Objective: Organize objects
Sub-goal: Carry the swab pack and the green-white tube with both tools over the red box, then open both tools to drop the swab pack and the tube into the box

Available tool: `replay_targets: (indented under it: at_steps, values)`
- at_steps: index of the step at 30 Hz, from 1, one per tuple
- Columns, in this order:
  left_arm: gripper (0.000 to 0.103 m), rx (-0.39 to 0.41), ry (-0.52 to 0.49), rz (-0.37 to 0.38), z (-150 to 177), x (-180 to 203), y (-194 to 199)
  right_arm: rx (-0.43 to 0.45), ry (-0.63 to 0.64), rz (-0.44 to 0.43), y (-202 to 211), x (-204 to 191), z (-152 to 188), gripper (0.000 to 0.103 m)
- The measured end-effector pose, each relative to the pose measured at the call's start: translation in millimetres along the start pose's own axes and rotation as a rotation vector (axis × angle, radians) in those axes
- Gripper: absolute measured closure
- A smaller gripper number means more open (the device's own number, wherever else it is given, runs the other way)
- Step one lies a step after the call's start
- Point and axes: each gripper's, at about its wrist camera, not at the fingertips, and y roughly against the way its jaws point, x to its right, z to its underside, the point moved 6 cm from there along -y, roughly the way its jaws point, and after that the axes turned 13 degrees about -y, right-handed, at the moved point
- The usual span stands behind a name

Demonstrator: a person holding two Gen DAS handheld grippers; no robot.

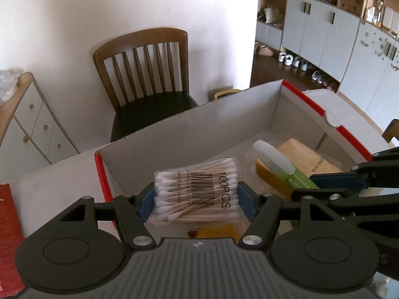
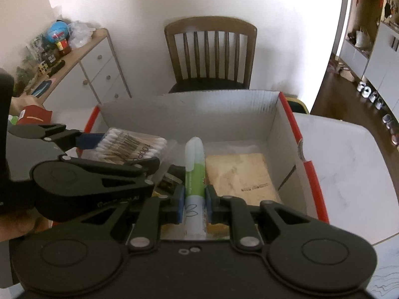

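A cardboard box [image 1: 189, 124] with red rims sits on the white table; it also shows in the right wrist view [image 2: 189, 107]. My left gripper [image 1: 195, 195] is shut on a clear pack of cotton swabs [image 1: 199, 189] held over the box's left part; the pack shows in the right wrist view [image 2: 132, 145]. My right gripper [image 2: 195, 205] is shut on a green and white tube [image 2: 195, 174] with a translucent cap, held over the box; the tube shows in the left wrist view [image 1: 281, 165]. A tan notebook [image 2: 242, 174] lies in the box on the right [image 1: 306, 159].
A wooden chair [image 2: 210, 54] stands behind the table against the wall. A white drawer cabinet [image 2: 97, 72] with clutter on top stands at the left. A red item [image 1: 7, 236] lies on the table at the left. Small dark items [image 2: 169, 179] lie in the box.
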Motion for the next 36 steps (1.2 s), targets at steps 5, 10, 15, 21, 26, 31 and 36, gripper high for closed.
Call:
replay_targets:
  at_steps: [5, 10, 15, 21, 26, 31, 36]
  values:
    - [0.035, -0.026, -0.007, 0.0, 0.0, -0.4, -12.8, -0.019, 0.018, 0.012, -10.9, 1.9, 7.1, 0.087]
    - [0.035, -0.05, -0.061, -0.015, -2.1, 3.4, -24.1, -0.023, 0.062, 0.014, -14.5, -1.6, 15.7, 0.087]
    - [0.035, -0.086, -0.082, -0.019, -0.6, 5.0, -35.4, -0.023, 0.098, 0.026, -17.2, -6.7, 18.8, 0.085]
    - [0.035, -0.123, -0.099, -0.023, -0.1, 7.4, -44.0, -0.007, 0.103, 0.025, -15.8, -9.4, 20.4, 0.077]
    - [0.035, -0.121, -0.081, -0.009, -0.5, 6.9, -44.0, -0.002, 0.106, -0.002, -6.5, -9.8, 20.8, 0.067]
    - [0.027, -0.094, -0.053, -0.016, -1.4, 5.1, -35.4, 0.014, 0.115, -0.024, 7.2, -8.8, 20.7, 0.061]
    - [0.027, -0.062, -0.015, -0.008, -0.8, 2.2, -20.3, 0.031, 0.12, -0.032, 23.3, -8.1, 24.0, 0.059]
